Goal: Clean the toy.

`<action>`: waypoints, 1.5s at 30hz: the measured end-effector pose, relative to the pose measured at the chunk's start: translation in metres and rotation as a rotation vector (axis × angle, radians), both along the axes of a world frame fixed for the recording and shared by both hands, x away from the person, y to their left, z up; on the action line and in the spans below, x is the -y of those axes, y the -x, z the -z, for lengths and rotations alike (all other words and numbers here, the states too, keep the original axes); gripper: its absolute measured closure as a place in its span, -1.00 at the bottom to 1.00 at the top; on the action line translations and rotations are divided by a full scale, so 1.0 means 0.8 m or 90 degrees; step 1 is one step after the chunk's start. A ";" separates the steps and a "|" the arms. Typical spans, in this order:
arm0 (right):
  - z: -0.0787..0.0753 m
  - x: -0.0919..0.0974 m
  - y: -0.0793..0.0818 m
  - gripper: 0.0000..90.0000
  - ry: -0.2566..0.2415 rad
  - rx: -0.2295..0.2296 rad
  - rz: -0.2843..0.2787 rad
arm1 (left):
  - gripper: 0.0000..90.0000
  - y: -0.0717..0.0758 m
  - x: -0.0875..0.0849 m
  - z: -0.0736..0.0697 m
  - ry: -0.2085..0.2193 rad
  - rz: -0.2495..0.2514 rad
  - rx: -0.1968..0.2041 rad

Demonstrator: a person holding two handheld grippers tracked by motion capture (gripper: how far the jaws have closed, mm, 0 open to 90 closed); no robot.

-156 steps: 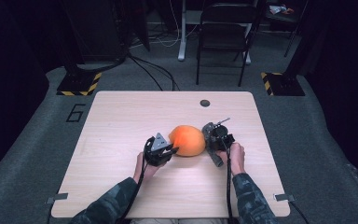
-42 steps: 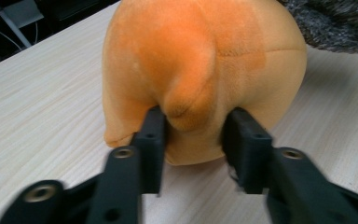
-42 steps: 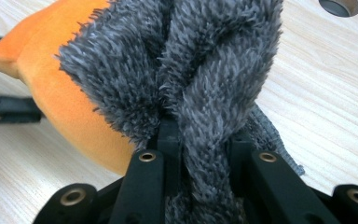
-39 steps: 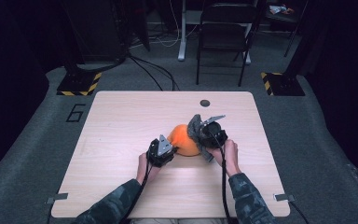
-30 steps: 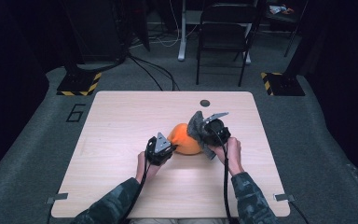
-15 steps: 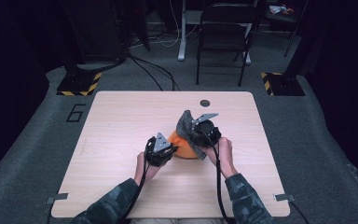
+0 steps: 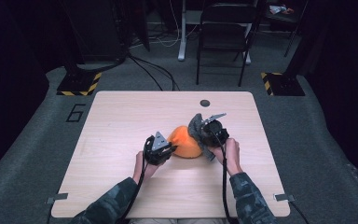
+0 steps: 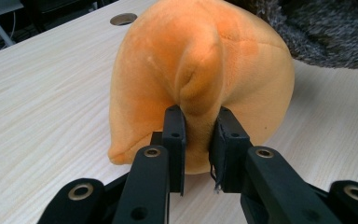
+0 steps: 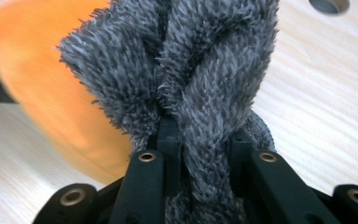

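Note:
An orange plush ball [image 7: 185,141] lies mid-table. My left gripper [image 7: 170,150] is shut on a raised fold of the plush ball [image 8: 158,60]; in the left gripper view its pads [image 8: 175,135] squeeze that fold from both sides, having just eased open slightly. A grey furry piece [image 7: 196,129] hangs against the ball's right side. My right gripper [image 7: 201,136] is shut on it. In the right gripper view the grey fur [image 9: 191,60] bunches up between the jaws of the right gripper [image 9: 200,140], with the orange plush [image 9: 42,70] behind it at left.
A round cable hole [image 7: 205,102] sits near the table's far edge. The wooden tabletop [image 7: 121,116] spreads to both sides. A folding chair [image 7: 226,37] and cables stand on the floor beyond.
The right gripper, holding the grey fur, swung left over the ball half a second ago and has now come back right and lower. The left gripper stayed put.

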State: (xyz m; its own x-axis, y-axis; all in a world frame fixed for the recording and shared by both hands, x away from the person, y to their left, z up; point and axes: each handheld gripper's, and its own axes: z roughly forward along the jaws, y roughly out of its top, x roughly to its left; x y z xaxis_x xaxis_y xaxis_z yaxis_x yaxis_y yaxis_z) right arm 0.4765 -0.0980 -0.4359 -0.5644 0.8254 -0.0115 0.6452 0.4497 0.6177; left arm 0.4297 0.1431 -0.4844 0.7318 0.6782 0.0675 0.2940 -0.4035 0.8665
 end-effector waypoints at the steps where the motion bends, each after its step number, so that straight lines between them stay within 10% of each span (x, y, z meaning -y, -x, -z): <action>1: 0.004 0.004 -0.002 0.64 0.004 -0.004 0.007 | 0.72 -0.001 -0.001 0.000 -0.001 0.001 -0.001; 12: 0.057 0.028 -0.022 0.64 0.023 -0.092 0.060 | 0.71 -0.004 -0.004 0.001 0.007 -0.003 -0.007; 17: 0.009 0.041 -0.014 0.64 -0.026 -0.034 0.070 | 0.70 -0.006 -0.009 0.003 0.017 -0.014 -0.012; 21: -0.025 0.023 0.001 0.64 -0.080 -0.006 0.014 | 0.70 -0.006 -0.008 0.003 0.016 -0.014 -0.014; 25: -0.002 -0.014 0.005 0.65 -0.010 -0.008 -0.022 | 0.50 -0.007 -0.008 0.002 0.013 -0.026 -0.016; 31: 0.003 -0.009 0.002 0.65 -0.029 -0.006 -0.018 | -0.05 -0.005 -0.003 -0.005 -0.028 -0.017 0.038; 45: 0.005 -0.009 0.003 0.65 -0.019 0.006 -0.021 | 0.75 -0.004 0.002 0.003 -0.018 -0.006 0.034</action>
